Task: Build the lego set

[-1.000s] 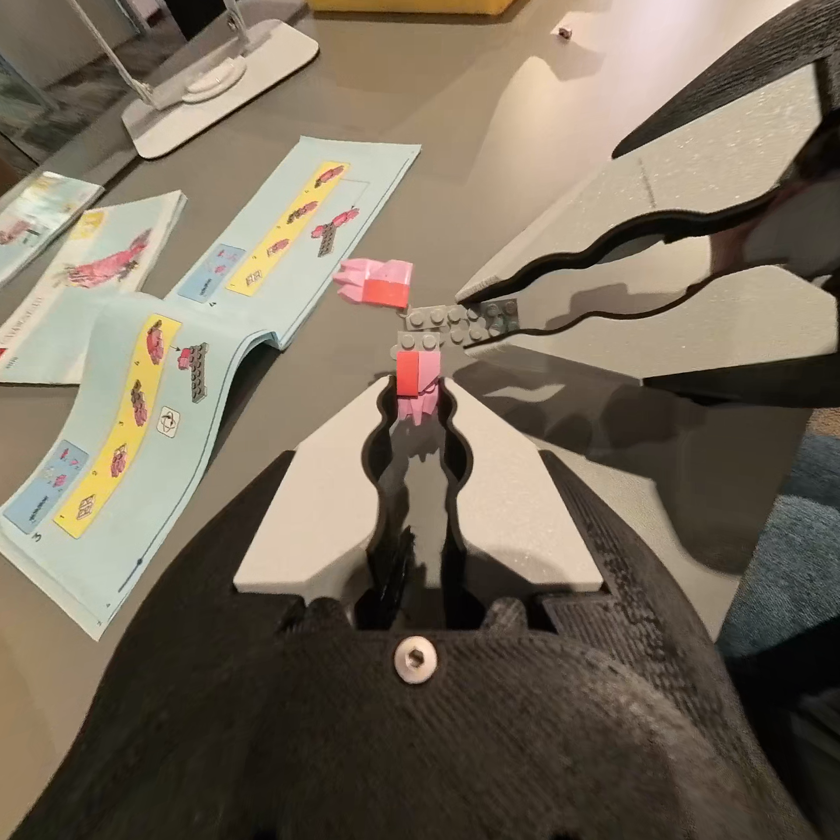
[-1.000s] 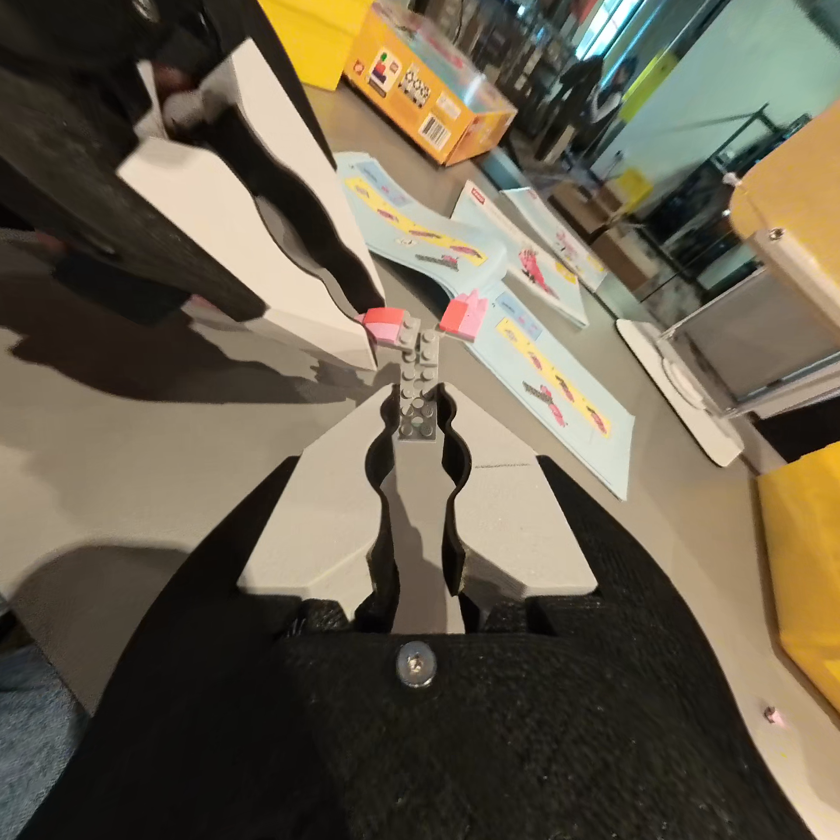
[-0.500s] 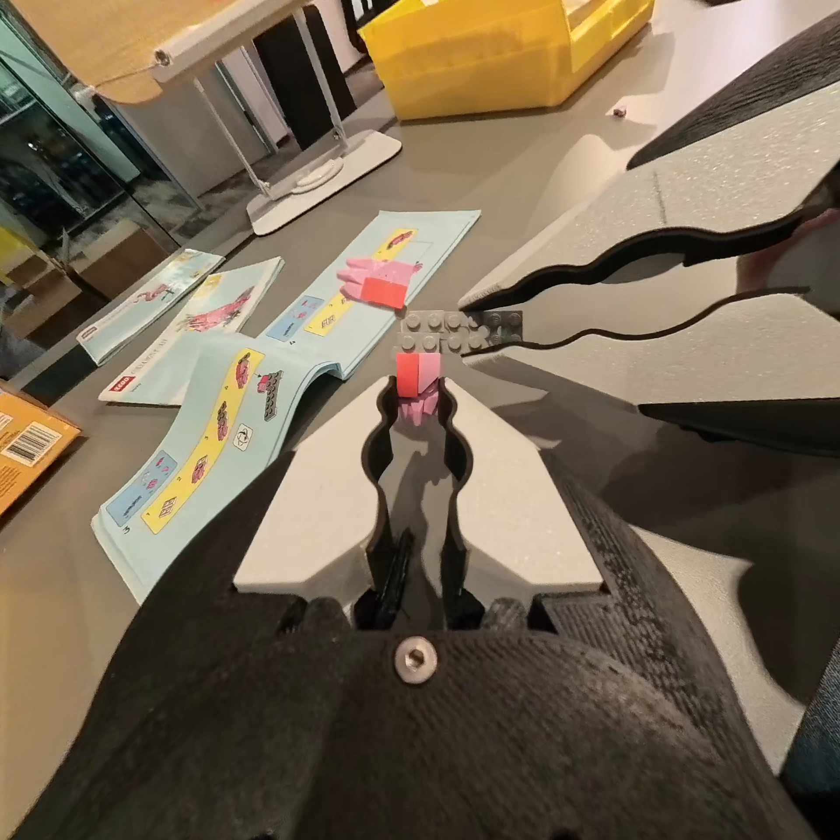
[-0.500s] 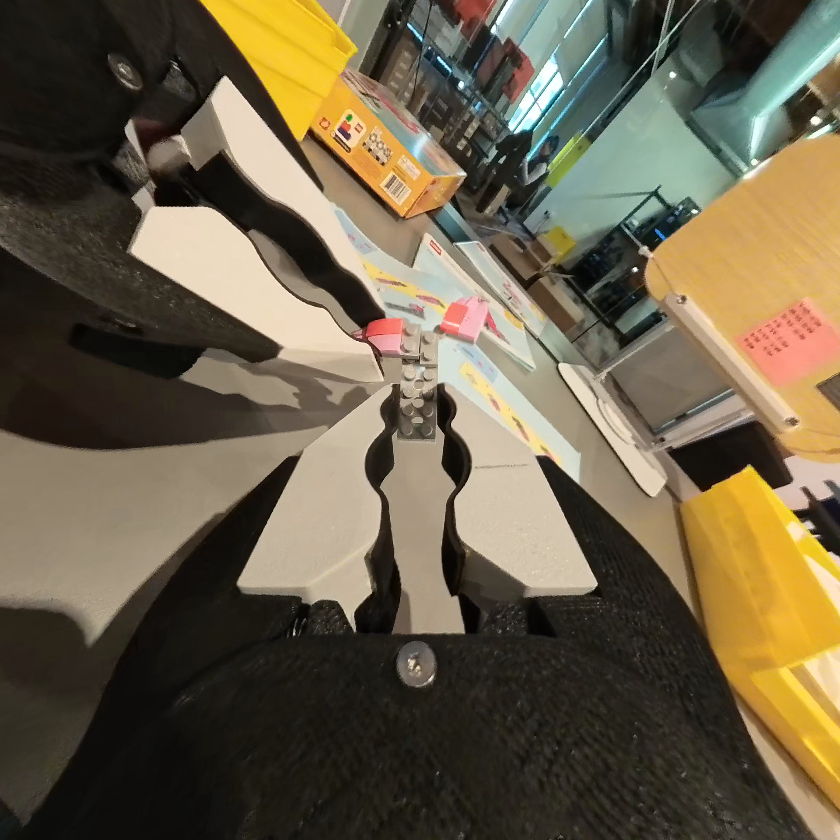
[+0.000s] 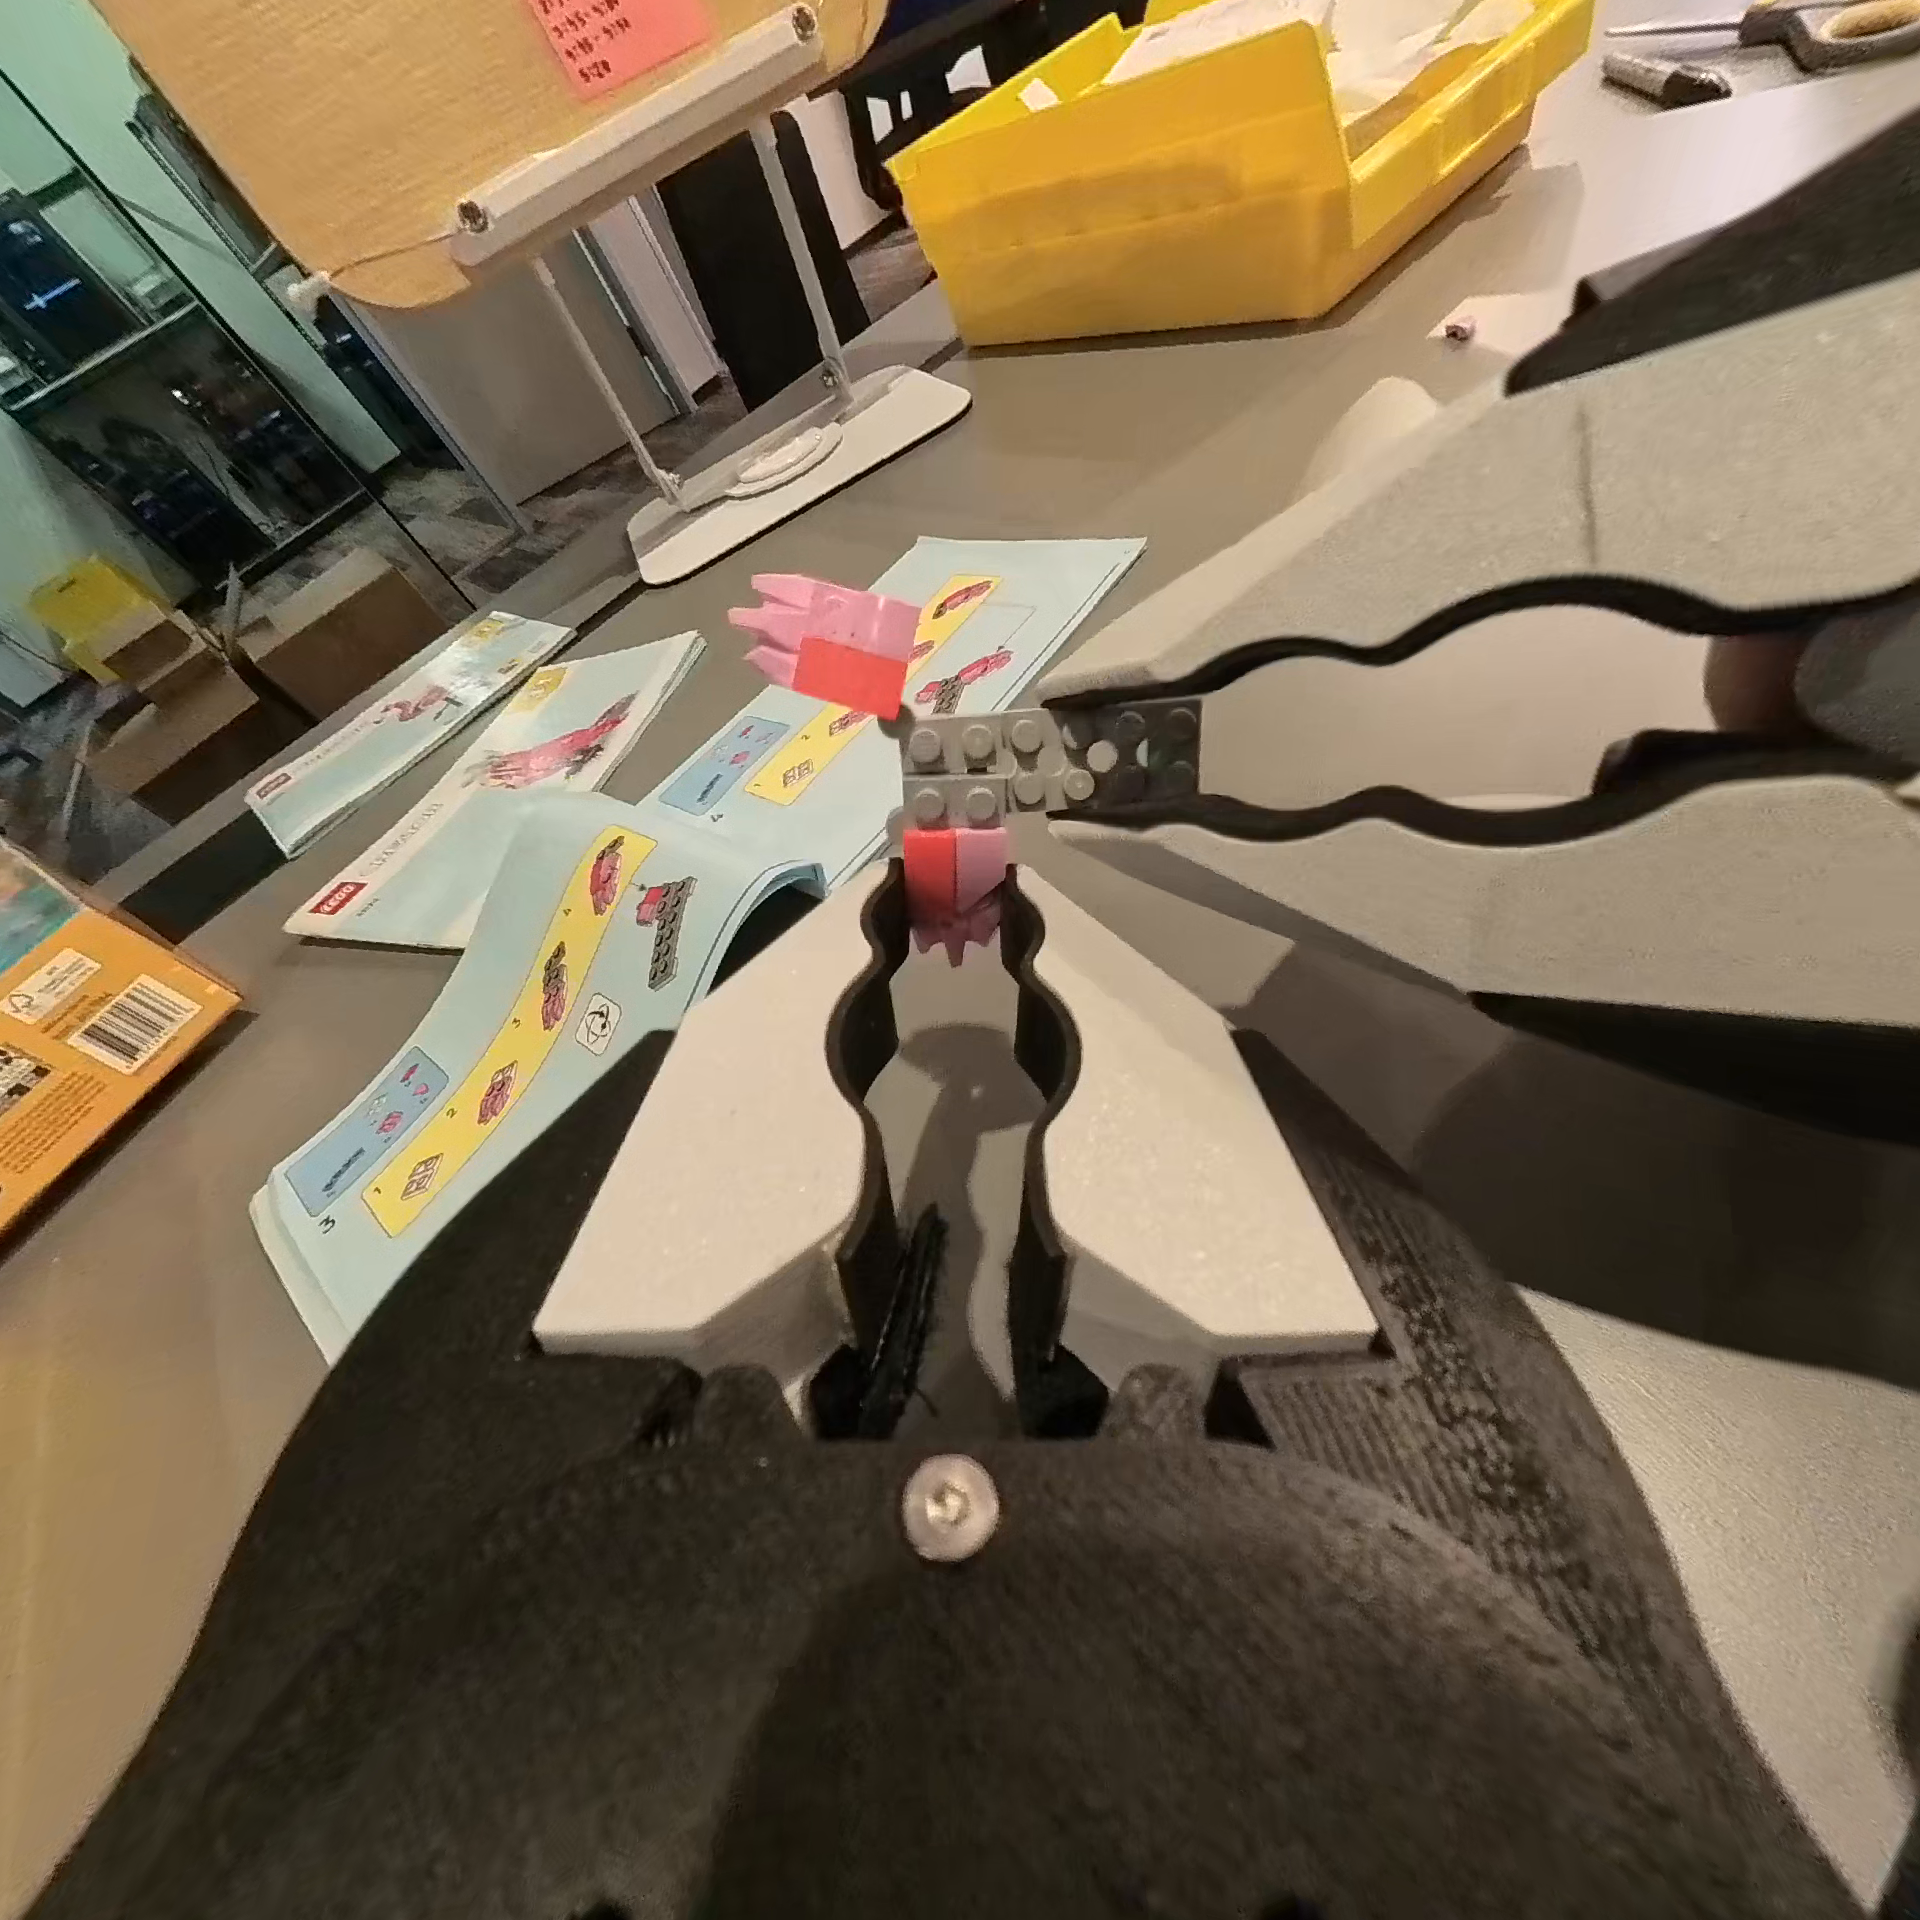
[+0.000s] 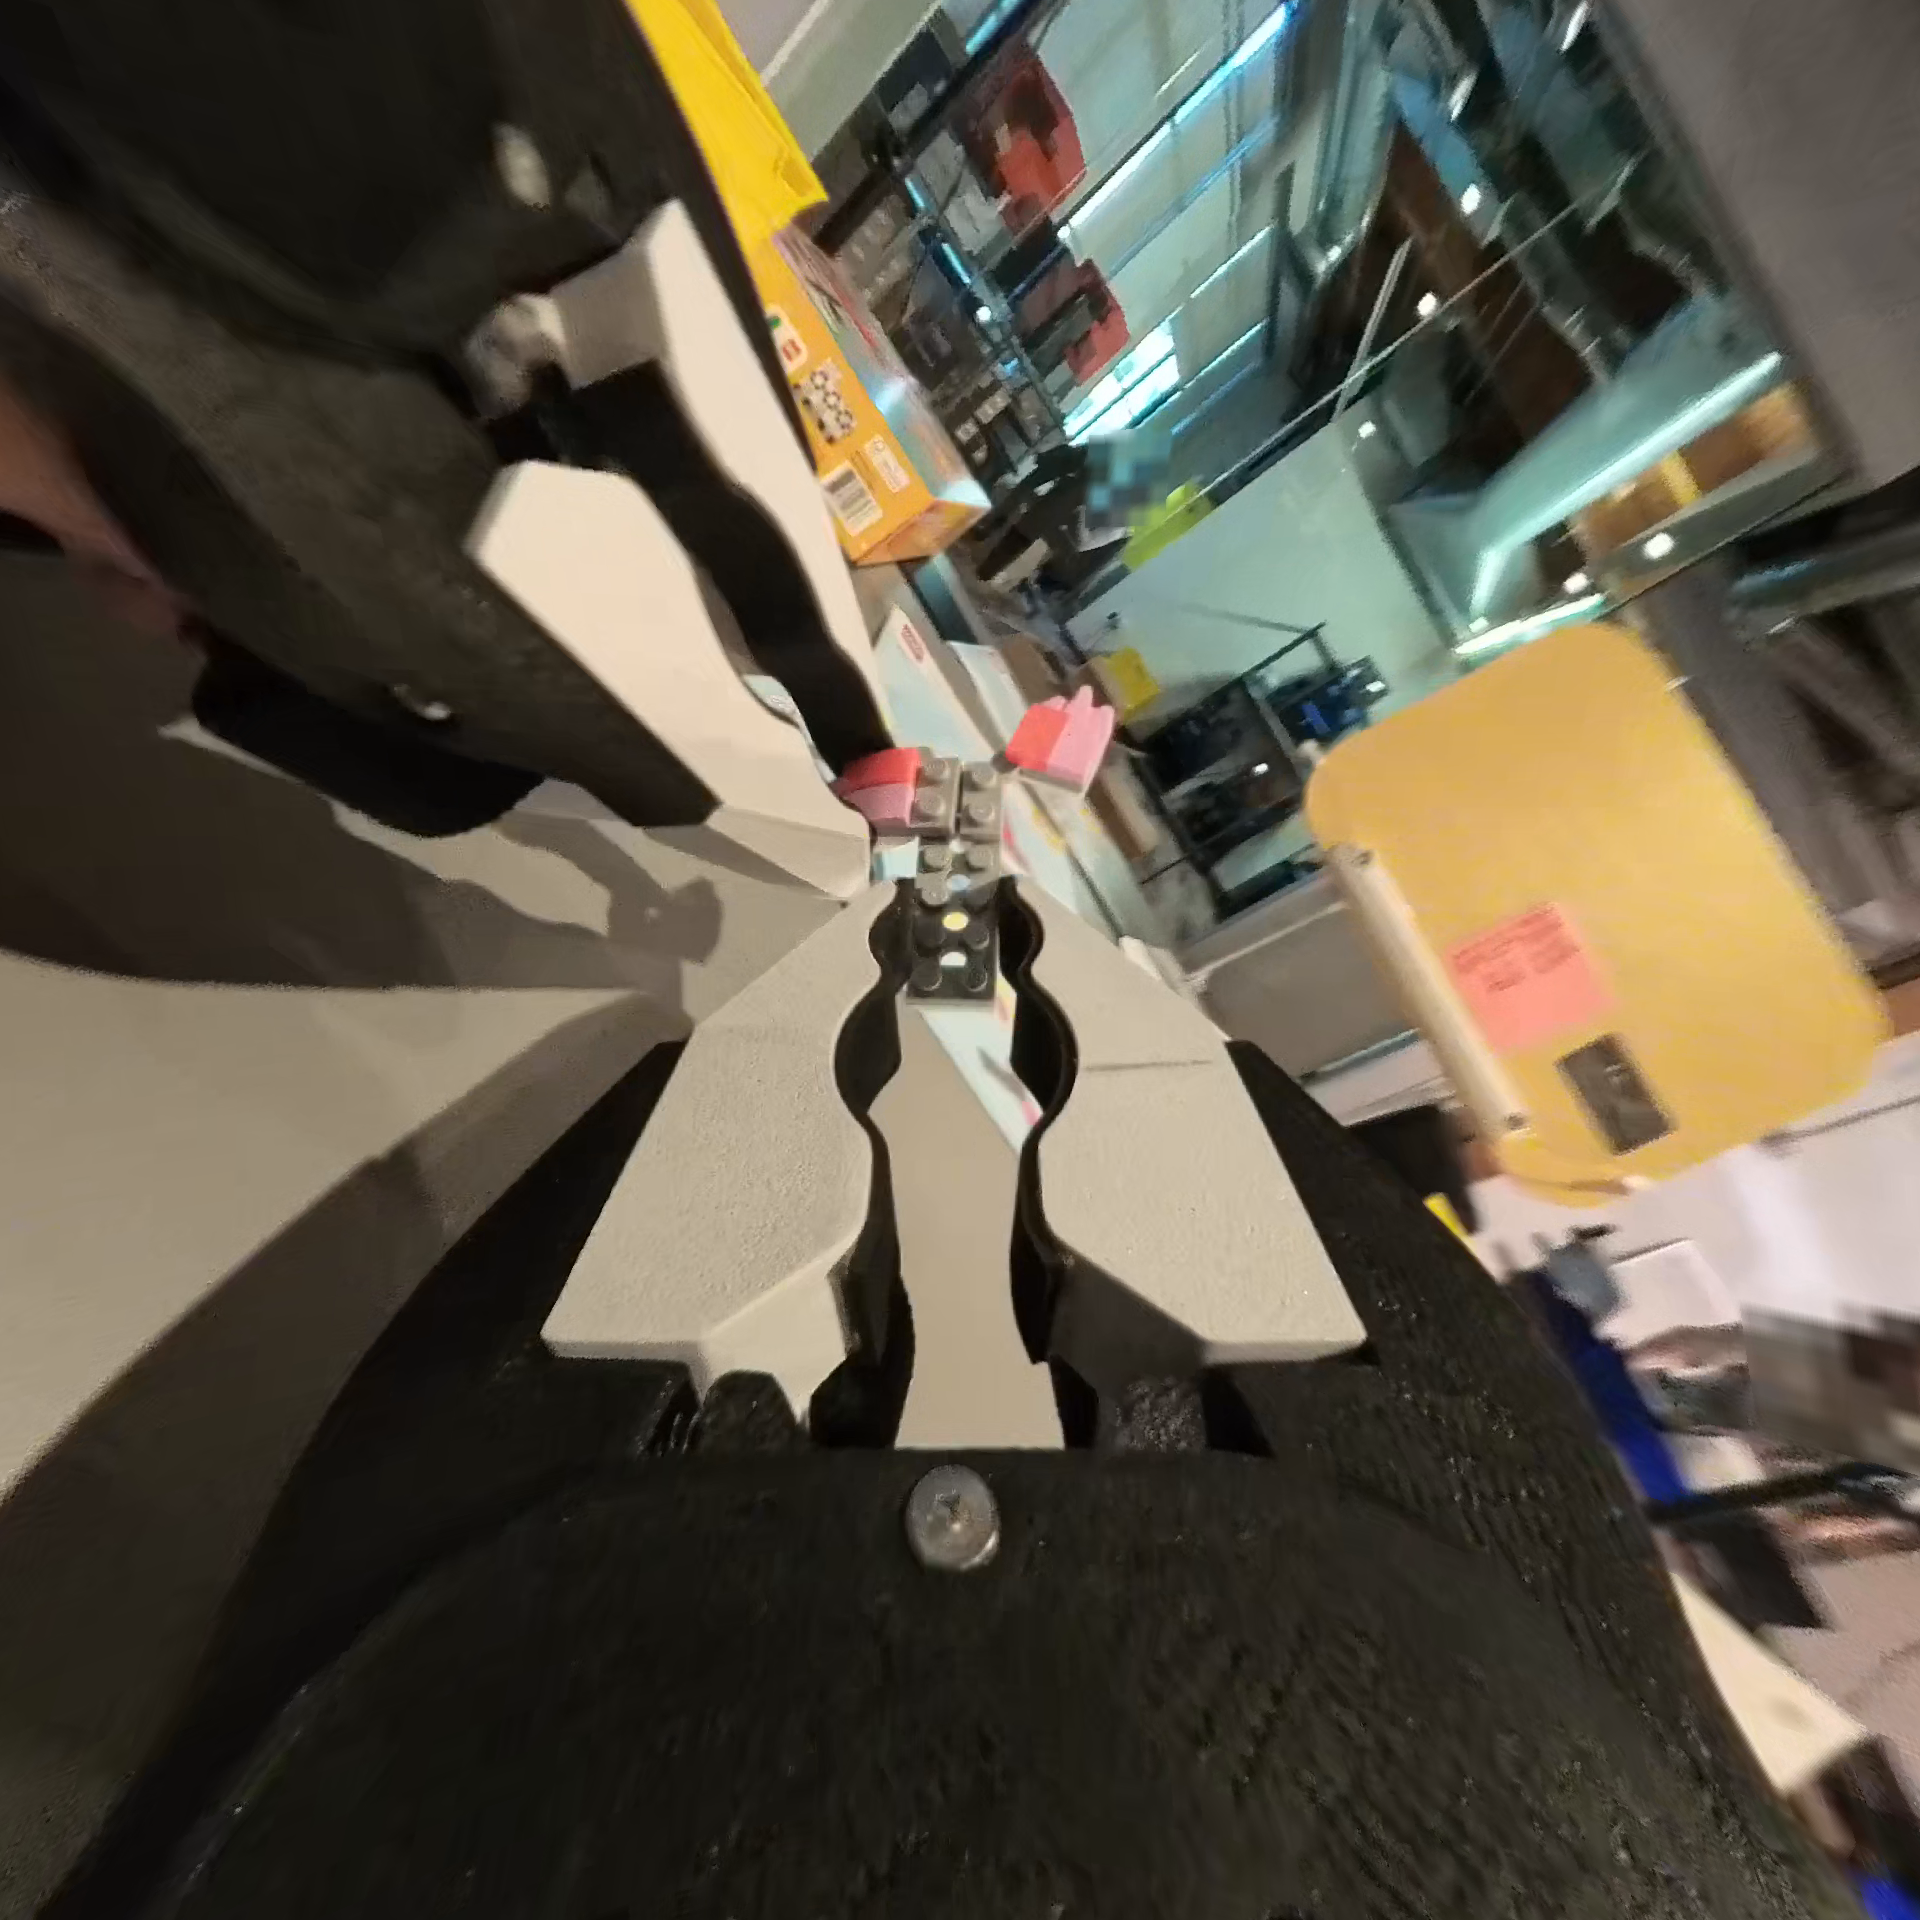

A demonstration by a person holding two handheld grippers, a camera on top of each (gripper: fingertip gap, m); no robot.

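A small lego assembly hangs in the air between both grippers. Its grey studded plate carries a red and pink claw piece on the near side and a second red and pink claw piece on the far side. My left gripper is shut on the near claw piece. My right gripper is shut on the dark end of the plate; it enters the left wrist view from the right. The far claw and the near claw show in the right wrist view.
An open instruction booklet and other booklets lie on the grey table. An orange box sits at the left, a yellow bin at the back, a white stand base behind the booklets. The grippers are tip to tip, or close to it.
Both grippers have lifted the assembly higher off the table and tilted, so more of the room shows. The grips on the claw piece and plate are unchanged.
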